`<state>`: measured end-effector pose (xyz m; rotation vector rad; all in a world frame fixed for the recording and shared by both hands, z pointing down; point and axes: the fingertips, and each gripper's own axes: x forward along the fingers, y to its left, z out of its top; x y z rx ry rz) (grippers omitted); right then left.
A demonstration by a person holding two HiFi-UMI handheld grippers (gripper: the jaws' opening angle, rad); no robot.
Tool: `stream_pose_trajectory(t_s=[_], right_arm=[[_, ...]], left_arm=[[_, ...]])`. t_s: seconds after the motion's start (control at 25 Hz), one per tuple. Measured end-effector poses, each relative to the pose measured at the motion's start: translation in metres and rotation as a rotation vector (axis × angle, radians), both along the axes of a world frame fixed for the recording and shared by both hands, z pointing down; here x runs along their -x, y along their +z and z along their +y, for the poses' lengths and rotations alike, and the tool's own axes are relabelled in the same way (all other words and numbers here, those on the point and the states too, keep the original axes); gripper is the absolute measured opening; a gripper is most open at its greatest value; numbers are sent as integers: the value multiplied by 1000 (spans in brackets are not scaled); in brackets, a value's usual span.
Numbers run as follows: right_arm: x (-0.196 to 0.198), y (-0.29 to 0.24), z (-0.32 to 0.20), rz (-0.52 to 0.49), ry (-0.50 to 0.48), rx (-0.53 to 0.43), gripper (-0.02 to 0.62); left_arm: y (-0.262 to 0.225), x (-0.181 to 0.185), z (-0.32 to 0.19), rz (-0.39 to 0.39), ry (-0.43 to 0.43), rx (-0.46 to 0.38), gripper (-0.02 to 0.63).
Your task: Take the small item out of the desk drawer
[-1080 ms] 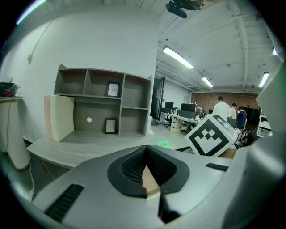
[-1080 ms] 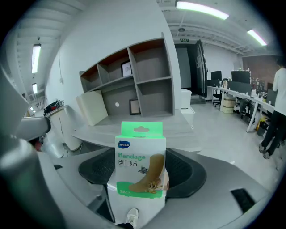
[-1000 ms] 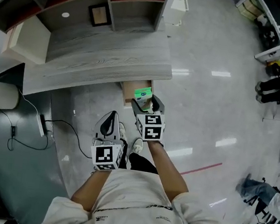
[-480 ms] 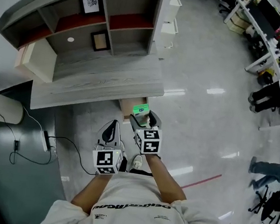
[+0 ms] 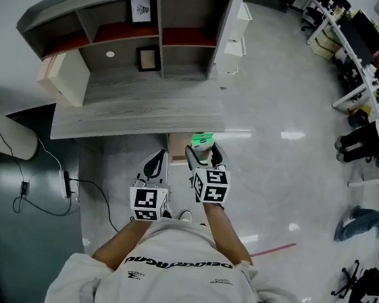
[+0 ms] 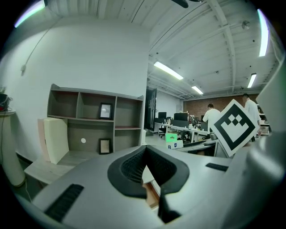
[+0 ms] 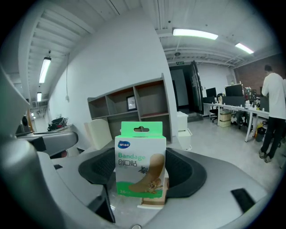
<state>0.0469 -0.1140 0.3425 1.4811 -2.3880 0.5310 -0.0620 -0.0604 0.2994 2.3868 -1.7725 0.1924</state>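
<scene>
1. The right hand-held gripper (image 7: 141, 175) pinches a green-and-white bandage box (image 7: 140, 160). Its dark pads press on the box's two narrow sides, and the box stands upright between them with its hang-tab on top.
2. In the head view the same box (image 5: 202, 139) sits at the tip of the right hand-held gripper (image 5: 205, 154). It is just off the table's front edge, near the right end.
3. The left hand-held gripper (image 6: 145, 166) is pressed together at its tips and pinches nothing. It hangs just beside the right one, on its left, and lower in the head view (image 5: 155, 165).
4. The wooden drawer (image 5: 177, 146) stands pulled out from under the front edge of the table (image 5: 136, 111). A strip of its light wood shows just below the box in the right gripper view (image 7: 152, 202).
5. Step in hand, as I judge it: the lift-out. The box looks raised above the drawer rather than resting in it, so the grasp is done and the removal is nearly complete.
6. The next move calls for drawing the box back and up, clear of the drawer's rim and the table's front edge. The pinch should hold steady, since a light cardboard box could tilt or crush. The tabletop in front of the shelf unit (image 5: 141, 37) offers a bare place to set it.
</scene>
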Motion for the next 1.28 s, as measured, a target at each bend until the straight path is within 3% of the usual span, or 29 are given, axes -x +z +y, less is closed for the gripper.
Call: stream_pose_trajectory(t_s=[0.64,1.28], right_arm=[[3,-61,8,-22,14,-126,374],[1,-74,4,-11,36,-175,374]], left_arm=[[-34,2,-10,-21,46,-85,15],[-39,5,-17,-2,54,-107,15]])
